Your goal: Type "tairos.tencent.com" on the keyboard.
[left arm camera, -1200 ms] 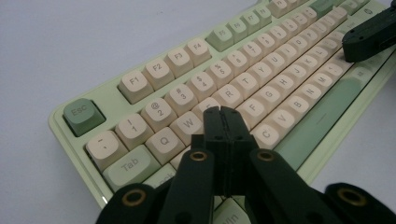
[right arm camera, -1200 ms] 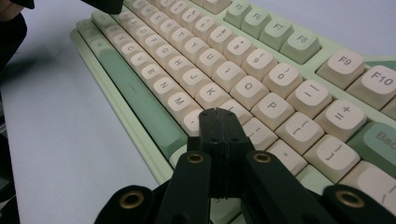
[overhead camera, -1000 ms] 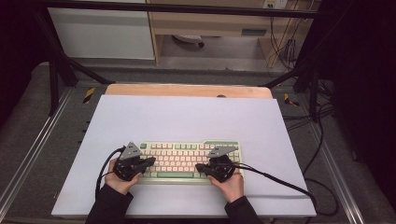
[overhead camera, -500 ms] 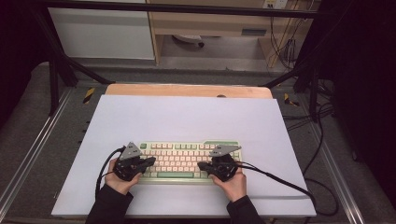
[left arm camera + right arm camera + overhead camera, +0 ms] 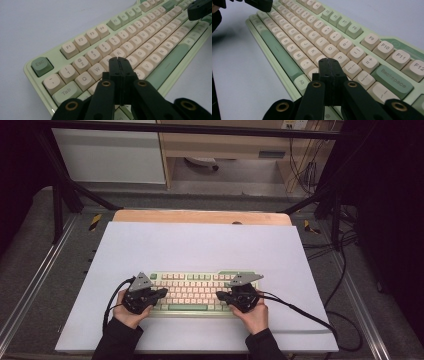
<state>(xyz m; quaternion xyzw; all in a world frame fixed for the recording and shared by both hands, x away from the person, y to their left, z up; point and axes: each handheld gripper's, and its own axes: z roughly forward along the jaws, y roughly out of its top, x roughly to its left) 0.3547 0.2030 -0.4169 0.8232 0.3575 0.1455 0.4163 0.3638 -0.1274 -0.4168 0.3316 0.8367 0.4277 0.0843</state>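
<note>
High view: a green and cream keyboard lies near the front edge of the pale bench, with the left tongs over its left end and the right tongs over its right half. Left gripper view: the jaws are pressed together, tip poised over the keys near E and R. Right gripper view: jaws likewise together, tip over the keys just below P. Typing appears to be in hand; the next press calls for a short, straight dip onto one keycap.
</note>
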